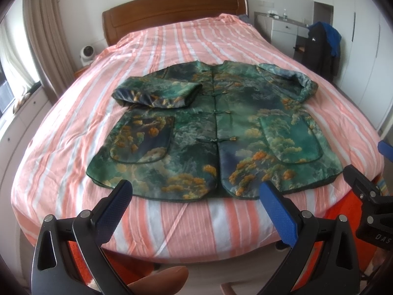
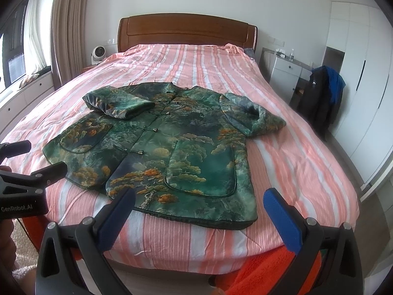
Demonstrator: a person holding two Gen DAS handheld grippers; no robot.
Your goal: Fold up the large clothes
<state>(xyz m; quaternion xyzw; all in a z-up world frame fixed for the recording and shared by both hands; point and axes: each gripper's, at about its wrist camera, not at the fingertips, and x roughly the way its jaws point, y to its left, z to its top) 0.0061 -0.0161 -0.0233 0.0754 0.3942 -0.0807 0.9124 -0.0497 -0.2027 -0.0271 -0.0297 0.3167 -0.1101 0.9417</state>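
Observation:
A large green jacket (image 1: pixel 216 127) (image 2: pixel 157 145) with orange and white cloud print lies face up, buttoned, on the pink striped bed (image 1: pixel 172 46) (image 2: pixel 294 147). Its left sleeve (image 1: pixel 157 93) (image 2: pixel 118 103) is folded across the chest; the right sleeve (image 1: pixel 289 83) (image 2: pixel 253 115) lies bunched at the side. My left gripper (image 1: pixel 196 191) hangs open just short of the hem, nothing between its blue pads. My right gripper (image 2: pixel 199 201) is open too, over the hem's right part. Each gripper shows at the edge of the other's view.
A wooden headboard (image 2: pixel 186 32) closes the far end. A small white fan (image 2: pixel 98 54) stands at the left, a white cabinet (image 2: pixel 287 73) and dark and blue clothes over a chair (image 2: pixel 321 95) at the right. Orange fabric (image 2: pixel 265 270) lies below the bed's near edge.

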